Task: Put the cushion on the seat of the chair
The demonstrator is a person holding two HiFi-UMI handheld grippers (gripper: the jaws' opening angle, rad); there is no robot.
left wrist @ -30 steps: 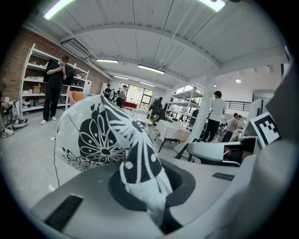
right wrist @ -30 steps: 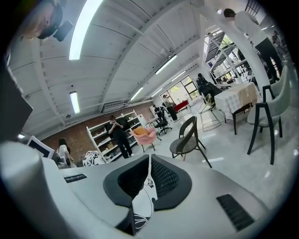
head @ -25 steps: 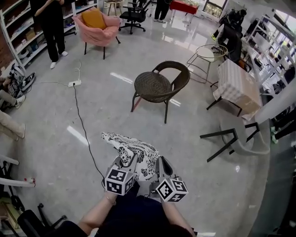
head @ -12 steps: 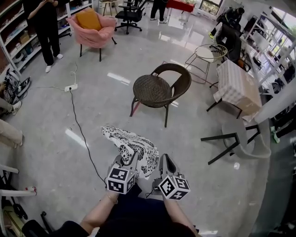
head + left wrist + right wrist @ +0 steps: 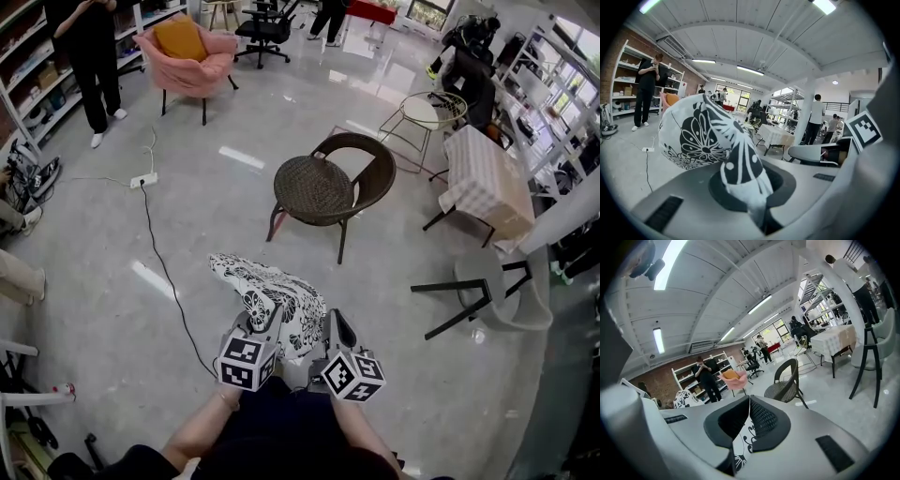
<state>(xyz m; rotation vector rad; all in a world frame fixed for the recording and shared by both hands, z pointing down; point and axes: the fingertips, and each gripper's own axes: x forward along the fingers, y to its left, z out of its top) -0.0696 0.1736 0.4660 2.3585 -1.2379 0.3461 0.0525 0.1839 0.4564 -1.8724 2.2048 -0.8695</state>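
Jaws: left gripper (image 5: 757, 208) pinched tight on a bunched corner of the black-and-white floral cushion (image 5: 273, 298); right gripper (image 5: 744, 430) clamped on the cushion's near right edge, fabric showing between the pads. Cushion: held above the grey floor (image 5: 122, 234), near the person. Wicker chair (image 5: 324, 186): farther off, slightly right, well apart from the cushion.

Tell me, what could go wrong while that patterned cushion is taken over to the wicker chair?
The left gripper and right gripper each pinch only a little cloth at the near edge of the cushion. The rest hangs out unsupported, so it might slip free.
A cable lies on the floor just left of the way to the chair, and a foot could catch on it.
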